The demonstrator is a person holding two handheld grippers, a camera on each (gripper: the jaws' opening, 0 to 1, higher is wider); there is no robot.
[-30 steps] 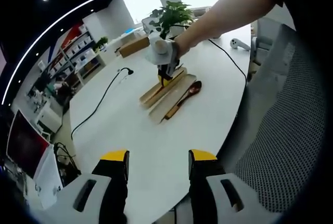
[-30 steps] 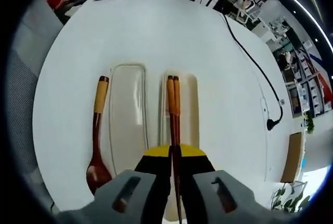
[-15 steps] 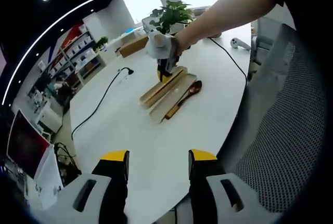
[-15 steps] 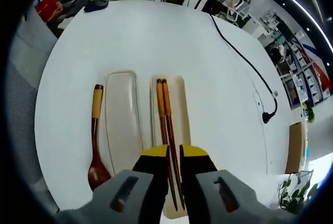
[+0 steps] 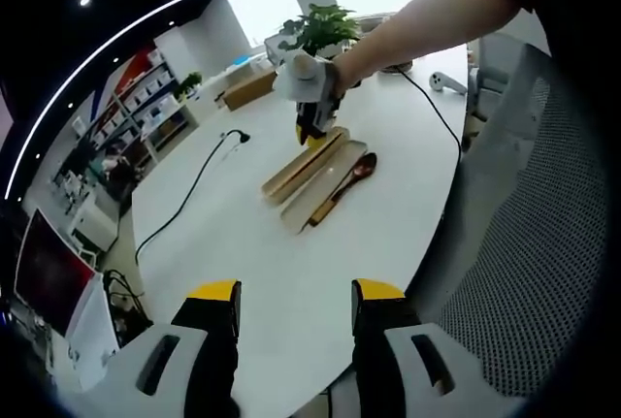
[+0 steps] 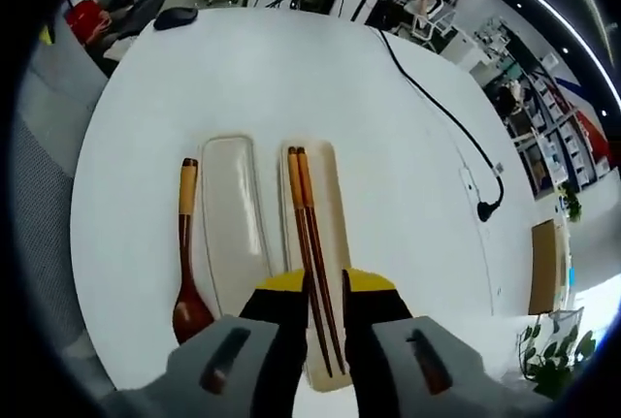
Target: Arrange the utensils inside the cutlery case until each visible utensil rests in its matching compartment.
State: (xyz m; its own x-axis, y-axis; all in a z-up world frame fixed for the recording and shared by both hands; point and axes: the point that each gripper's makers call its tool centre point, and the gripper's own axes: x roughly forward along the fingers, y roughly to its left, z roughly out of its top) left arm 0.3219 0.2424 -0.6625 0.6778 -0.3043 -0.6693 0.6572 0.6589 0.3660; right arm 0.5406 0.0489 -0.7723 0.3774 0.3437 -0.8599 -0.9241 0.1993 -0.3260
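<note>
A pale cutlery case lies open as two long trays on the white table [image 6: 408, 243]. The left tray [image 6: 233, 229] holds nothing. In the right tray [image 6: 335, 195] lies a pair of dark wooden chopsticks [image 6: 303, 214]. A brown wooden spoon [image 6: 184, 263] rests on the table, left of the case. My right gripper [image 6: 325, 287] hovers open above the near end of the chopsticks, apart from them. In the left gripper view, a hand holds that right gripper [image 5: 310, 130] over the case [image 5: 303, 174], with the spoon [image 5: 342, 185] beside it. My left gripper [image 5: 296, 294] is open, far from them.
A black cable [image 5: 189, 190] runs across the table's left side and is also seen as a cable [image 6: 437, 108] in the right gripper view. A potted plant [image 5: 320, 25] and a cardboard box [image 5: 250, 85] stand at the far end. A mesh chair [image 5: 543, 243] is by the table's edge.
My right gripper has opened and let go of the chopsticks, then pulled back from the case. The chopsticks now lie in the right tray. My left gripper has stayed put.
</note>
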